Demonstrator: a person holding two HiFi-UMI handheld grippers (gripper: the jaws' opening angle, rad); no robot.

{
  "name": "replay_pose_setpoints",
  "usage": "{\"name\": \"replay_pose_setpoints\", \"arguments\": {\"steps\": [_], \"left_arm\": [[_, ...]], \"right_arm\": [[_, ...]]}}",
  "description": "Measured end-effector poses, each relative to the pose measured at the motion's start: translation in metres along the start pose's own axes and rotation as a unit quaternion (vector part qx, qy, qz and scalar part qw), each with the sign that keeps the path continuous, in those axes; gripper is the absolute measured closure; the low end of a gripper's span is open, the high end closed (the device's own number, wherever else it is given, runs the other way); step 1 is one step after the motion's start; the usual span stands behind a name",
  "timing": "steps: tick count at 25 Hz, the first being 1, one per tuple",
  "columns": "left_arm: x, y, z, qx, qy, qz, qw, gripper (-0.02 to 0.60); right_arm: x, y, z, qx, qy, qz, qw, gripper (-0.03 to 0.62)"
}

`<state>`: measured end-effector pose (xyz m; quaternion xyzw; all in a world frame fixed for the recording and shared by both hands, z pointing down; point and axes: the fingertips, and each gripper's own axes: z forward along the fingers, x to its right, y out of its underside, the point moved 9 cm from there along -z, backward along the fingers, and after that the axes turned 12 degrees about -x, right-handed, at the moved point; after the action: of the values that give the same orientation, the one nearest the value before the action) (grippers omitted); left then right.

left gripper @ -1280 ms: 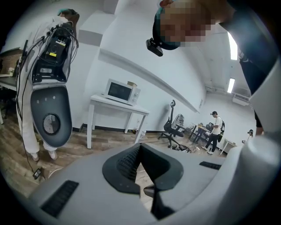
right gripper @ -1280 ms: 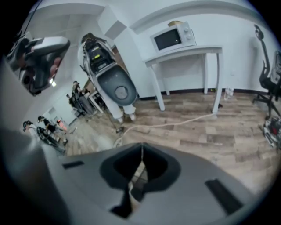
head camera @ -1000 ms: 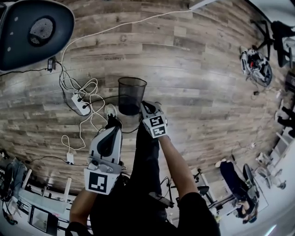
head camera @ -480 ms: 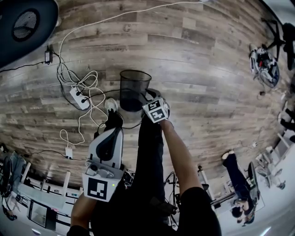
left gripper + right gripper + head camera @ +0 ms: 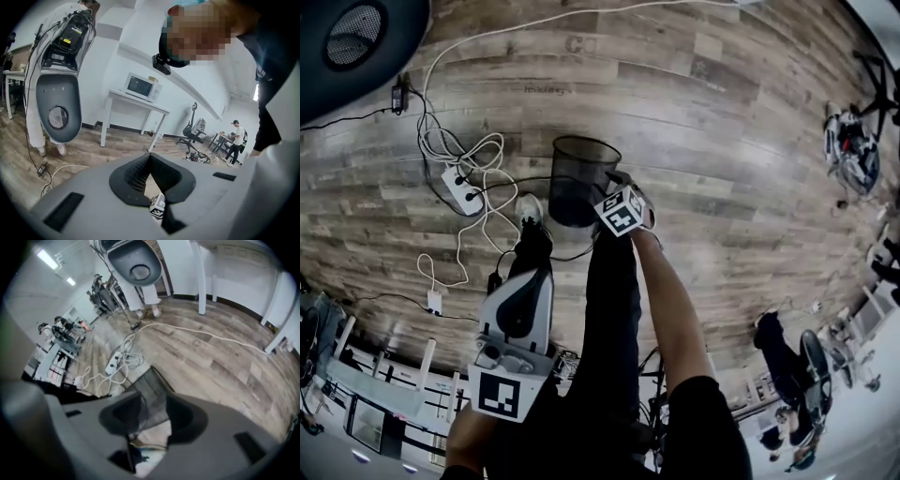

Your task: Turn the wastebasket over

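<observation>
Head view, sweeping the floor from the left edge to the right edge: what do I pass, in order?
Grey oval shell with a round grille → white power strip → the person's shoe → black mesh wastebasket → pile of equipment by the right edge.

Left gripper (image 5: 150, 157): grey shell, dark ribbed pads, jaw tips meeting, nothing pinched. The wedge gap below the tips shows a white cube with black square markers (image 5: 158, 212).

Beyond:
- brown wood-plank floor (image 5: 117, 143)
- white microwave oven (image 5: 142, 87) on a white table (image 5: 161, 109)
- black office chair (image 5: 191, 133)
- grey oval-headed machine (image 5: 58, 110), at left
- standing person (image 5: 234, 146), far right
</observation>
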<state>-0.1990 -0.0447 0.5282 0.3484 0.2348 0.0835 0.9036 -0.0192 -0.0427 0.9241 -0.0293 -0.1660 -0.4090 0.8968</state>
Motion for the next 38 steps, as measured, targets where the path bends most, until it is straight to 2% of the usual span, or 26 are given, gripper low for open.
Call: {"name": "replay_pose_setpoints", "arguments": {"steps": [6,14,23,29,33,38], "left_arm": [[-0.006,0.013,0.005,0.001,-0.009,-0.013,0.9999,0.548],[-0.015,0.028,0.015,-0.005,-0.013,-0.02,0.9997,0.548],[-0.028,0.037,0.017,-0.006,-0.022,-0.03,0.9993,0.548],[-0.035,0.04,0.017,-0.009,-0.032,-0.036,0.9988,0.548],[-0.032,0.039,0.017,-0.007,-0.033,-0.038,0.9987,0.548],[-0.031,0.038,0.015,-0.005,-0.03,-0.04,0.9987,0.548]], "right_arm": [[0.009,-0.005,0.024,-0.02,0.017,-0.034,0.999,0.419],[0.034,-0.01,0.058,-0.058,0.005,-0.058,0.997,0.399],[0.03,-0.019,0.077,-0.096,-0.015,-0.158,0.983,0.396],[0.029,-0.028,0.081,-0.099,-0.042,-0.155,0.982,0.399],[0.031,-0.028,0.078,-0.1,-0.045,-0.153,0.982,0.429],[0.026,-0.025,0.074,-0.096,-0.071,-0.147,0.982,0.482]]}}
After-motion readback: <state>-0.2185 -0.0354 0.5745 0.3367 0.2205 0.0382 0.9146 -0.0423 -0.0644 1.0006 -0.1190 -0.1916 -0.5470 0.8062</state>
